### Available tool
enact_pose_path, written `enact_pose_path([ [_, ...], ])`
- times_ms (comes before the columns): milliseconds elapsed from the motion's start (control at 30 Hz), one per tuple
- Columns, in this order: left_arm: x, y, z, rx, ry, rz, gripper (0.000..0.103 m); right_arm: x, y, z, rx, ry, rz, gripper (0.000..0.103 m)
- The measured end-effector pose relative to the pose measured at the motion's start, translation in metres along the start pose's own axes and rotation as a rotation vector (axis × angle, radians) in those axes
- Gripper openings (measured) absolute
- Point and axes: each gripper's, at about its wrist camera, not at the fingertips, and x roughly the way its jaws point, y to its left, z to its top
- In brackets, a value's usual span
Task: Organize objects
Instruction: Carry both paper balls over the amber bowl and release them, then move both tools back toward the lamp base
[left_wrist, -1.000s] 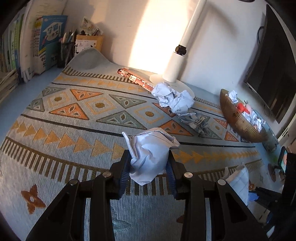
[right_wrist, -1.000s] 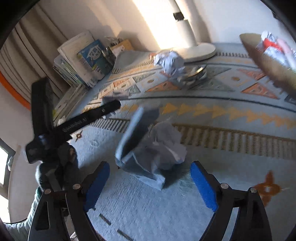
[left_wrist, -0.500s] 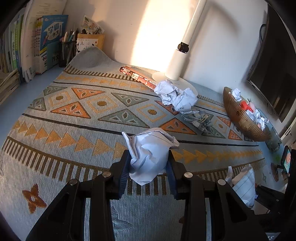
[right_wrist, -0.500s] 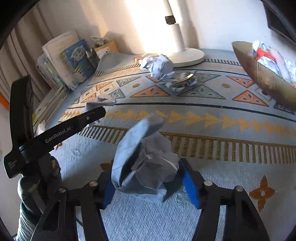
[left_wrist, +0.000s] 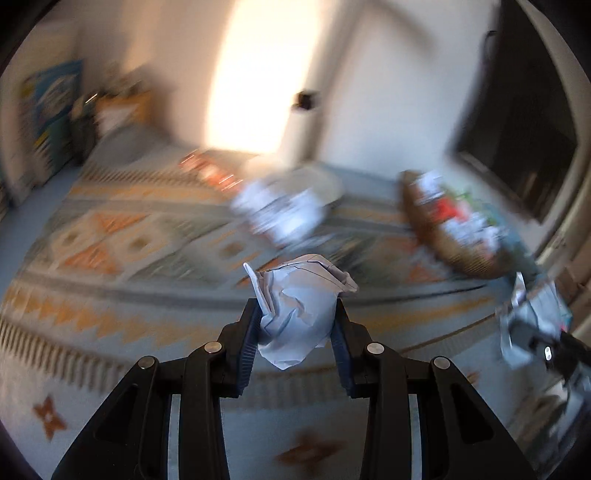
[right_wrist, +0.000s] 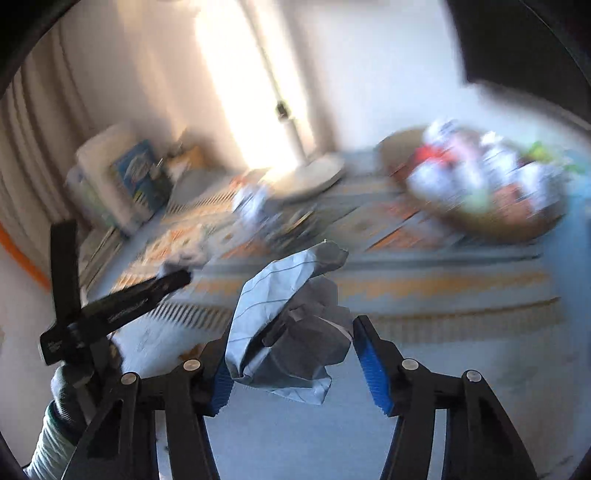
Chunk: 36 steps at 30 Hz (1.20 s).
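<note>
My left gripper (left_wrist: 295, 314) is shut on a crumpled white paper ball (left_wrist: 299, 295), held above the patterned mat (left_wrist: 110, 236). In the right wrist view, a crumpled sheet of lined paper (right_wrist: 280, 295) sits in my right gripper (right_wrist: 291, 343), both blue pads pressing on it, clear of the mat. A brown woven basket (left_wrist: 454, 254) with several paper wads and coloured scraps stands at the mat's far right; the same basket (right_wrist: 498, 221) fills the upper right for the other camera. Both views are motion-blurred.
More crumpled papers (left_wrist: 284, 214) lie mid-mat in front of a white lamp base (left_wrist: 317, 181). Stacked books (left_wrist: 51, 110) line the far left. A dark screen (left_wrist: 524, 129) hangs at the right. A gloved hand (right_wrist: 66, 391) holds the left tool.
The right jaws were wide around the lined paper, then closed on it. Both hands have lifted with their papers and swung towards the basket, which now looks nearer.
</note>
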Motion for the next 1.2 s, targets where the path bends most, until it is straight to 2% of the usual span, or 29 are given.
enact_pose_path([
  [133, 0.015, -0.062, 0.043, 0.085, -0.017, -0.098, 0.033, -0.034, -0.054, 0.042, 0.074, -0.111, -0.098, 0.058],
  [267, 0.054, -0.116, 0.086, 0.129, -0.008, -0.165, 0.033, -0.041, -0.114, 0.087, 0.224, -0.166, -0.187, 0.058],
  [367, 0.087, -0.139, 0.107, 0.124, 0.003, -0.190, 0.033, -0.025, -0.148, 0.118, 0.307, -0.161, -0.228, 0.059],
  [500, 0.127, -0.164, 0.122, 0.143, 0.008, -0.194, 0.034, 0.014, -0.172, 0.151, 0.336, -0.111, -0.248, 0.060],
  [533, 0.133, -0.168, 0.125, 0.148, 0.003, -0.193, 0.045, 0.023, -0.176, 0.159, 0.336, -0.111, -0.240, 0.066],
  [567, 0.138, -0.170, 0.126, 0.148, 0.005, -0.191, 0.063, 0.033, -0.179, 0.168, 0.320, -0.108, -0.241, 0.076],
  [600, 0.141, -0.169, 0.127, 0.144, 0.009, -0.185, 0.071, 0.037, -0.181, 0.172, 0.312, -0.103, -0.253, 0.079],
  [633, 0.141, -0.168, 0.127, 0.138, 0.002, -0.187, 0.074, 0.041, -0.182, 0.175, 0.300, -0.098, -0.276, 0.079],
  [767, 0.119, -0.153, 0.117, 0.149, -0.003, -0.172, 0.074, 0.032, -0.185, 0.157, 0.311, -0.085, -0.237, 0.079],
  [900, 0.077, -0.130, 0.094, 0.137, -0.015, -0.143, 0.074, 0.003, -0.158, 0.123, 0.275, -0.095, -0.196, 0.079],
  [1000, 0.031, -0.095, 0.057, 0.115, -0.040, -0.047, 0.074, -0.007, -0.116, 0.095, 0.173, -0.066, -0.138, 0.085],
  [1067, 0.009, -0.069, 0.033, 0.085, -0.051, 0.009, 0.085, -0.010, -0.079, 0.068, 0.090, -0.037, -0.079, 0.095],
  [1133, -0.006, -0.034, 0.007, 0.034, -0.044, 0.085, 0.089, -0.002, -0.050, 0.042, 0.033, -0.005, -0.032, 0.099],
  [1200, -0.009, -0.007, -0.010, 0.001, -0.031, 0.139, 0.089, 0.019, -0.026, 0.015, 0.002, 0.048, -0.026, 0.099],
])
